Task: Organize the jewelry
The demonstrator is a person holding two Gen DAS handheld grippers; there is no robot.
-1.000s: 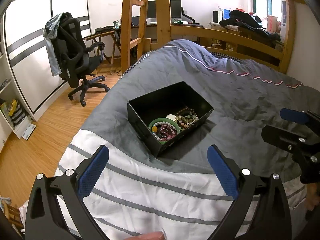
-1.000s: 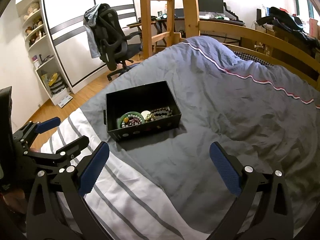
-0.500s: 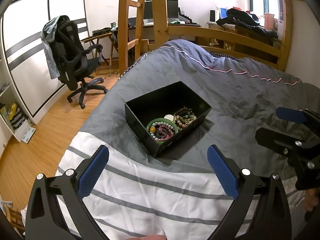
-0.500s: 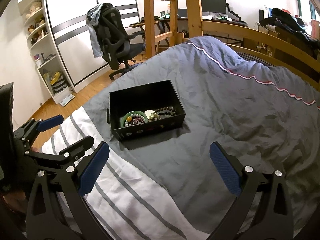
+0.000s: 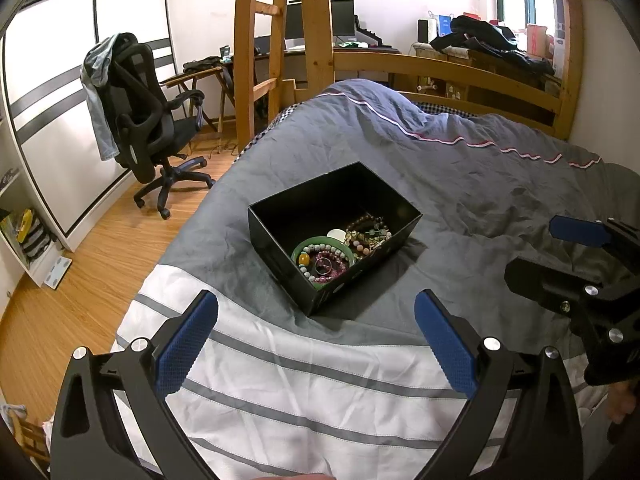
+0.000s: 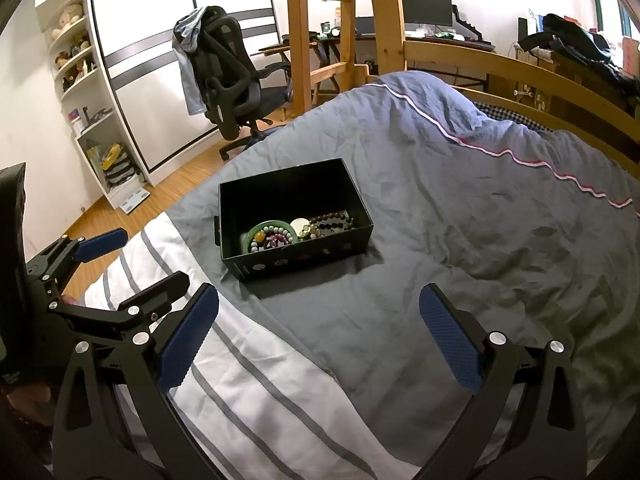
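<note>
Bedding first: grey duvet [image 5: 460,184] spread wide, white striped sheet [image 5: 304,380] nearest me. On the duvet sits the black box [image 5: 276,240], open-topped, and the jewelry is all inside it, heaped toward its near corner: a green bangle [image 5: 298,249], beaded bracelets [image 5: 370,232] beside it, a small ring [image 5: 323,266] on top. I hold my left gripper [image 5: 316,336] wide and empty, well short of the box; my right gripper [image 6: 318,330] is just as wide, also carrying nothing. Nothing lies loose on the cover, so this could be a sorted box or a heap waiting to be picked apart. If I go in, I'd drop straight over the near corner, narrow the fingers first, and pinch one strand so the others don't drag. Against a second ago, the box sits a little further from both grippers; contents haven't shifted.
</note>
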